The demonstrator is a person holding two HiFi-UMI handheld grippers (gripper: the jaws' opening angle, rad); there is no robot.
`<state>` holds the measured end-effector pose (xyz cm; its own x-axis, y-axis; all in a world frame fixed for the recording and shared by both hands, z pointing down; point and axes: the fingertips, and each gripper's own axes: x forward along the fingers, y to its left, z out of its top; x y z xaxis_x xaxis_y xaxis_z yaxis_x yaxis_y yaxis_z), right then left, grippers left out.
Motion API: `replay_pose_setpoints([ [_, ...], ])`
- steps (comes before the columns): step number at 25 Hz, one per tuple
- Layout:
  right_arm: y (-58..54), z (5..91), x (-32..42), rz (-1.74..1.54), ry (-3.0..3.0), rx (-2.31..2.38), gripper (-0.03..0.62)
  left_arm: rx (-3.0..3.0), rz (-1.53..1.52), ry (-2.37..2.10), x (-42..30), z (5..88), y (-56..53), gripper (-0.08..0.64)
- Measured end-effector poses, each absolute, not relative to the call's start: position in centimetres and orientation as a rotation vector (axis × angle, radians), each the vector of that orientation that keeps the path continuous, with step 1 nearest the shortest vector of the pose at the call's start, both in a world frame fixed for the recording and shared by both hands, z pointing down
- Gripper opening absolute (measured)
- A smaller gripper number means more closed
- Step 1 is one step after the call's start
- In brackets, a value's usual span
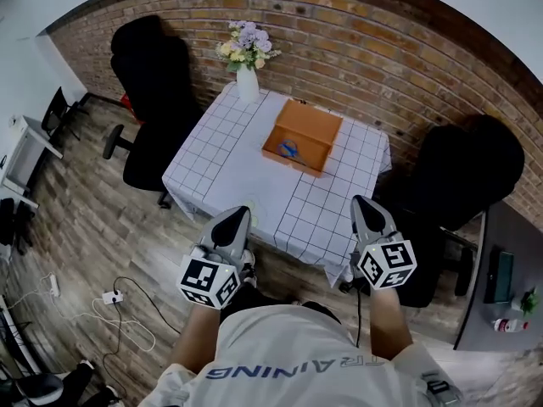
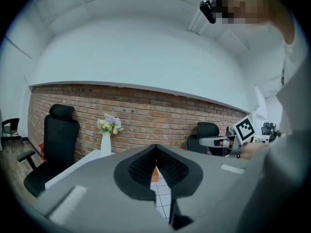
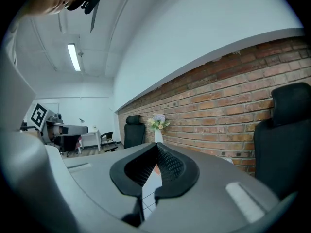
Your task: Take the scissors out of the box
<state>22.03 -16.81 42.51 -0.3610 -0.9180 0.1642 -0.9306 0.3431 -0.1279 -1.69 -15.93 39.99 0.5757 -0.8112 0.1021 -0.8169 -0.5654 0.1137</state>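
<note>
An open orange box (image 1: 303, 135) sits on the white checked tablecloth (image 1: 229, 164), toward the table's far right. Blue-handled scissors (image 1: 290, 151) lie inside it near its front wall. Both grippers hover at the table's near edge, well short of the box. My left gripper (image 1: 240, 214) is shut with nothing in it; in the left gripper view its jaws (image 2: 156, 148) meet at the tips, and a sliver of the orange box (image 2: 153, 174) shows below them. My right gripper (image 1: 361, 201) is also shut and empty, its jaws (image 3: 156, 145) closed in the right gripper view.
A white vase of flowers (image 1: 246, 79) stands at the table's far edge by the brick wall. Black office chairs flank the table, one left (image 1: 151, 91) and one right (image 1: 462, 181). A power strip with cables (image 1: 111, 297) lies on the wood floor. A grey desk (image 1: 501, 287) is at right.
</note>
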Motion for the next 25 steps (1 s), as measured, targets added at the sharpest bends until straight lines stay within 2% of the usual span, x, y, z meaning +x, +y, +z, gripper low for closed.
replay_pose_setpoints([
  [15, -30.7, 42.7, 16.0, 0.337, -2.332, 1.896, 0.014, 2.755, 0.08, -1.118, -7.0, 40.4, -34.0, 0.0],
  [25, -36.0, 46.3, 13.3, 0.422, -2.231, 1.849, 0.014, 2.727, 0.136, -0.997, -7.7, 43.7, -40.8, 0.0],
])
